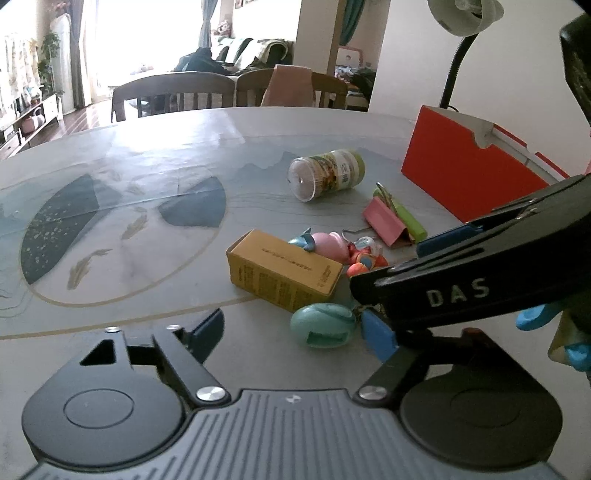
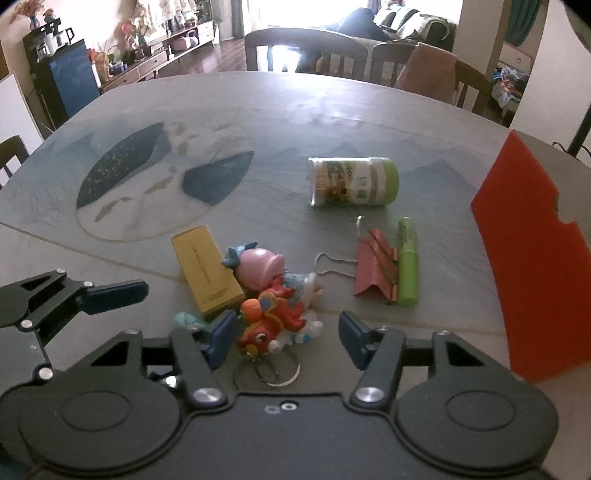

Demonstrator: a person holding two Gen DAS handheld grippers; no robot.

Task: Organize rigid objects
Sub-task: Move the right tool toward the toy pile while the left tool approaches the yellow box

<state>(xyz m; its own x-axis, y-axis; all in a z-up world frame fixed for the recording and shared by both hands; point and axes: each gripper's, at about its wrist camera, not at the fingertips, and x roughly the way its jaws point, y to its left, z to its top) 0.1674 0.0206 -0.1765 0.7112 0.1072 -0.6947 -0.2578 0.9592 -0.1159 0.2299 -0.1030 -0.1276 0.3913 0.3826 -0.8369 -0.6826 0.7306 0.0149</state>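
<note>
My left gripper [image 1: 291, 334] stands open low over the table, with a teal egg-shaped case [image 1: 321, 325] between its blue fingers; the right pad is close to the case and the left pad is well apart from it. My right gripper [image 2: 287, 338] is open around a red-orange fish keychain figure [image 2: 273, 321], whose ring lies toward the camera. A gap shows at the right pad. A yellow box [image 2: 207, 269], a pink toy figure [image 2: 258, 267], a pink binder clip [image 2: 376, 266], a green tube [image 2: 408, 266] and a green-lidded jar [image 2: 351, 181] on its side lie beyond.
A red open-topped box [image 2: 535, 266] stands at the table's right. A desk lamp [image 1: 461, 14] rises behind it. Wooden chairs [image 1: 173, 88] line the far edge. The right gripper's black body [image 1: 458, 295] crosses the left wrist view at the right.
</note>
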